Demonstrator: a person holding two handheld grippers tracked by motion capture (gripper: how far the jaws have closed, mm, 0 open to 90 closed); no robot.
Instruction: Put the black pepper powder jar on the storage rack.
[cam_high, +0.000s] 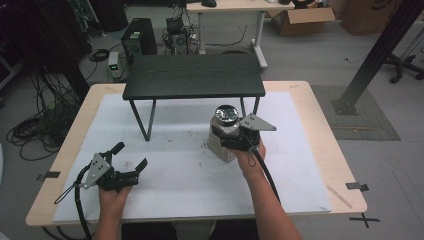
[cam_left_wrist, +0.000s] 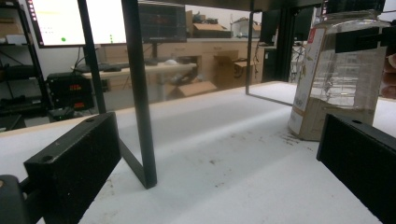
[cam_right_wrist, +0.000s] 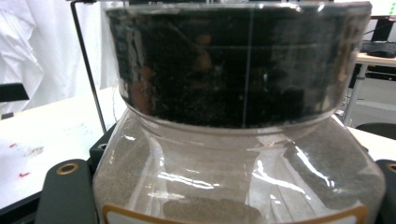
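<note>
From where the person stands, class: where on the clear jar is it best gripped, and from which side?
Probably the clear jar is best gripped across its straight body below the shoulder, coming level from the person's side. It stands upright, the neck narrows, and the right gripper already straddles it there.

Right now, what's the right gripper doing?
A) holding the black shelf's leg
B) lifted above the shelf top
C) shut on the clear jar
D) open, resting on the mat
C: the right gripper has its fingers on either side of the clear jar, which stands on the white mat by the small black shelf.
</note>
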